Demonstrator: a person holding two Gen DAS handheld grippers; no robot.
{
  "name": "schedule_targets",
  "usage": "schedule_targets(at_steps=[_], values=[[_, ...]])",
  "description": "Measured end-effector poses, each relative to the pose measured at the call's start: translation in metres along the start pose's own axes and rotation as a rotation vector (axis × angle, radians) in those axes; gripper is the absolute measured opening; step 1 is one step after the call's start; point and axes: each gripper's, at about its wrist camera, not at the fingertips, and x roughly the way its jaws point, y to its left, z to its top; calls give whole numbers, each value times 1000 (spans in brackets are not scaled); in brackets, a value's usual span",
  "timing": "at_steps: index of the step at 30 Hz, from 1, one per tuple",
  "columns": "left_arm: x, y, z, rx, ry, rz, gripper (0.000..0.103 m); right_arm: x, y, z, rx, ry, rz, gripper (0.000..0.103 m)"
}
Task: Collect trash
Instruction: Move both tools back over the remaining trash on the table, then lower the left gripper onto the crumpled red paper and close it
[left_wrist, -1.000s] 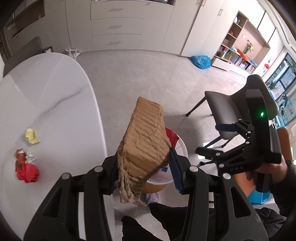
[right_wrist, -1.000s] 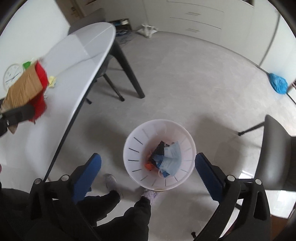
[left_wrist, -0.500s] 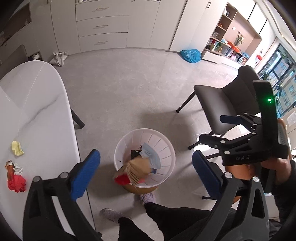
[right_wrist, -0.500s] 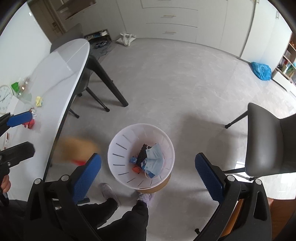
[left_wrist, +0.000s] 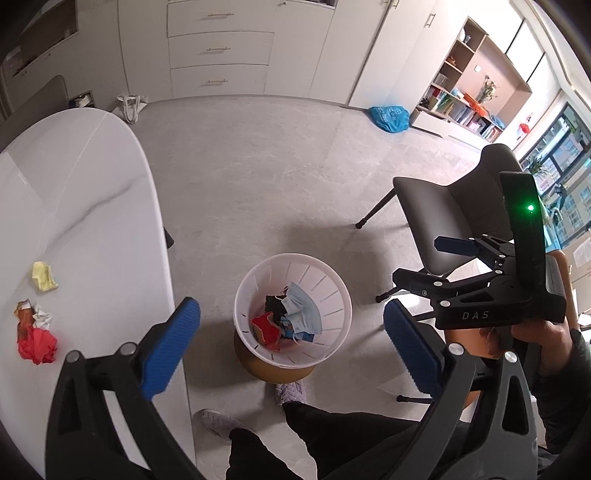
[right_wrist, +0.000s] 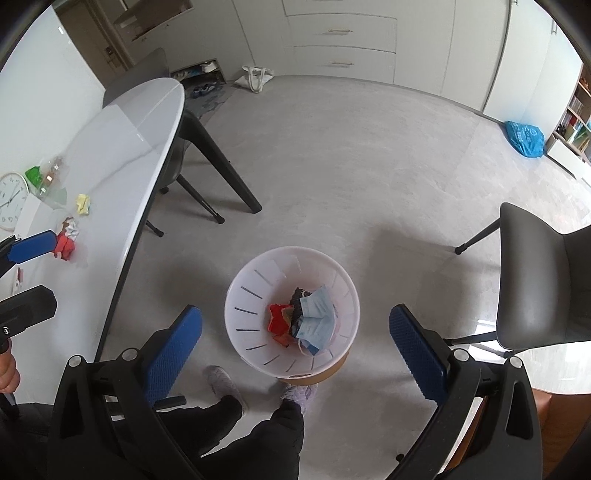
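The white slotted bin (left_wrist: 255, 284) (right_wrist: 255, 280) stands on the floor by the table, directly below both grippers. It holds blue face masks (left_wrist: 304, 314) (right_wrist: 316, 314), a red and brown scrap (left_wrist: 266, 328) (right_wrist: 279, 319) and dark bits. My left gripper (left_wrist: 291, 349) (right_wrist: 29, 280) hangs open and empty over it. My right gripper (right_wrist: 295, 354) (left_wrist: 432, 262) is also open and empty, held in a hand. On the white table (left_wrist: 92, 221) (right_wrist: 122, 147) lie a yellow paper wad (left_wrist: 44, 276) (right_wrist: 84, 204), a crumpled wrapper (left_wrist: 31, 314) (right_wrist: 70, 229) and a red paper wad (left_wrist: 37, 345) (right_wrist: 64, 248).
A grey chair (left_wrist: 443, 206) (right_wrist: 535, 277) stands right of the bin. The person's legs and shoes (right_wrist: 225, 384) are just below it. A clock (right_wrist: 11, 201), a green item (right_wrist: 35, 175) and clear plastic (right_wrist: 51, 188) sit at the table's far side. A blue bag (left_wrist: 389, 118) lies by the shelves.
My left gripper opened and let go of the brown cardboard piece, which fell into the bin. The right gripper drifted slightly and stayed open.
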Motion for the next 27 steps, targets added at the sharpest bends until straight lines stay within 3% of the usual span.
schedule_targets(at_steps=[11,20,27], values=[[-34,49,-19,-106,-59,98,95,0,55,15,-60,-27,62,100],[-63,136,-52,-334,-95,235,95,18,132,39,-185,-27,145,100],[-62,196,-76,-467,-75,339,95,32,180,58,-262,-31,196,100]])
